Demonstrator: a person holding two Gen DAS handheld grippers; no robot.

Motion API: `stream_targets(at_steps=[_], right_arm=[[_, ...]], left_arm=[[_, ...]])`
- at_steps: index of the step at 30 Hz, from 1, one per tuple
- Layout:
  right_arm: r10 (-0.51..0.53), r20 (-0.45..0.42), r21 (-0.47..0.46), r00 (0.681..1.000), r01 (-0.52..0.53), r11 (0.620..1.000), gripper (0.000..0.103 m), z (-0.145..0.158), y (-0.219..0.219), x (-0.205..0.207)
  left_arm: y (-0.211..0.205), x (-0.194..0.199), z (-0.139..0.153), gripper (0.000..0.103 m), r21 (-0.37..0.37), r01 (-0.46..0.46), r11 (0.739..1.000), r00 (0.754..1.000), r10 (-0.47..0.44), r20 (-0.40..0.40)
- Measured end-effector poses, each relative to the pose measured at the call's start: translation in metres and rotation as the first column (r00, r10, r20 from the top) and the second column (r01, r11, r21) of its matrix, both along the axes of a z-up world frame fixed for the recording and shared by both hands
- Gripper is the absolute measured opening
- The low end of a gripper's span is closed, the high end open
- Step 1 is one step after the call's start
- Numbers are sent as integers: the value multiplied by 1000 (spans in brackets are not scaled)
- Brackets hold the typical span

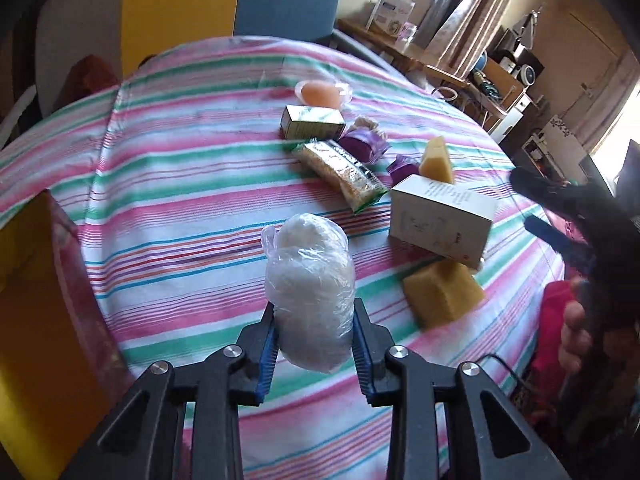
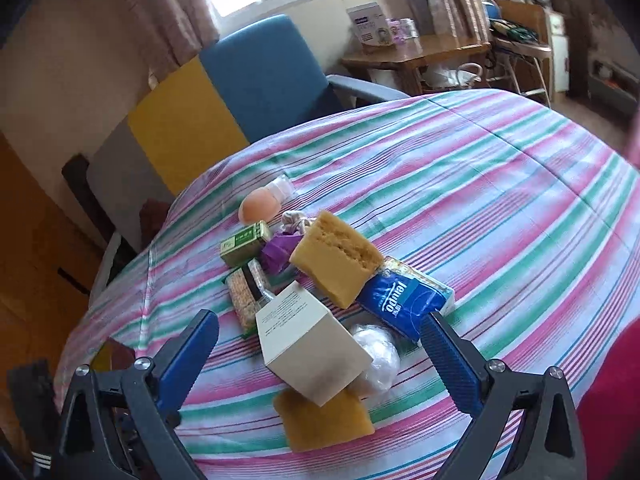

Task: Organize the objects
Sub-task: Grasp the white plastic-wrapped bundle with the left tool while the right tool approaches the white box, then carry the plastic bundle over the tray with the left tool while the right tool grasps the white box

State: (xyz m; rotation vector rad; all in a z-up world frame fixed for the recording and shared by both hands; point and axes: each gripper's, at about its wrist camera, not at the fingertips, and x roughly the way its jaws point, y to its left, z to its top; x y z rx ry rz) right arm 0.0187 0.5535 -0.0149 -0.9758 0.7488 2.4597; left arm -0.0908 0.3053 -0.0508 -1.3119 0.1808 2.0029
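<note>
My left gripper [image 1: 314,320] is shut on a clear plastic bag of white stuff [image 1: 308,284], above the striped tablecloth [image 1: 180,208]. The bag also shows in the right wrist view [image 2: 378,354]. A pile lies beyond: a white box [image 1: 440,220] leaning on a yellow sponge [image 1: 442,294], a second sponge [image 1: 436,160], a cracker pack [image 1: 340,170], a green box [image 1: 314,122], purple wrappers [image 1: 364,144] and an orange egg-shaped thing [image 1: 318,93]. My right gripper [image 2: 320,336] is open, its jaws on either side of the white box [image 2: 312,344]. A blue tissue pack [image 2: 404,300] lies behind it.
A blue chair [image 2: 264,76] and a yellow one [image 2: 180,128] stand at the table's far edge. A wooden side table [image 2: 416,52] with clutter is further back. A yellow-orange container [image 1: 36,320] sits at the left. The right gripper [image 1: 560,216] shows in the left wrist view.
</note>
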Motion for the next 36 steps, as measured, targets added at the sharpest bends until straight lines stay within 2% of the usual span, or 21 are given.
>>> stream_targets(at_steps=[2,4,7,9,11,13,15,16,18,21,24,28,32,36], right_arm=[[87,84,81,993,-93,992,99,6,-7,-18],[189,182,151,965,-217,964,97,10,-15,-38],[335,393,190,857,-432,882,96,1,-31,-73],[377,531,175,759,-534,827,95,-16,-40,-91],[391,633,143,668,-598,789,95,-34,-43,-101],[375,696,135,612,-625,769,95,-47,-44,-107],[361,728,120,583,-627,770,87,-56,-41,-111],[356,734,115,579,-622,775,84,-58,-39,-113],[351,734,102,581,-605,790,65,-61,-34,-113],[350,729,99,589,-596,797,50,-63,-32,-109],[334,715,134,615,-589,797,50,-56,-34,-102],[297,671,215,680,-562,799,50,-33,-36,-87],[270,607,287,747,-523,803,50,-6,-44,-68],[276,531,338,801,-500,797,50,18,-75,-66]], left_arm=[[-17,5,11,33,16,0,1000,1000,1,-22],[-32,6,17,33,29,-10,1000,999,11,-30],[-56,4,25,33,42,-36,998,999,38,-39],[-73,3,29,33,50,-58,997,997,60,-51],[-94,3,34,33,55,-85,995,994,88,-63],[-119,3,38,33,59,-117,991,990,121,-77],[-141,2,38,33,56,-148,987,985,153,-85],[-156,0,38,33,49,-172,984,981,175,-88],[-178,-1,36,33,37,-208,977,973,211,-92],[-215,-5,32,33,13,-271,962,958,271,-95],[-252,-12,25,33,-9,-343,939,936,341,-90],[-295,-29,14,33,-15,-434,901,900,433,-50],[-309,-49,5,32,-34,-469,882,883,468,-45],[-312,-71,-6,33,-64,-490,869,871,488,-54]])
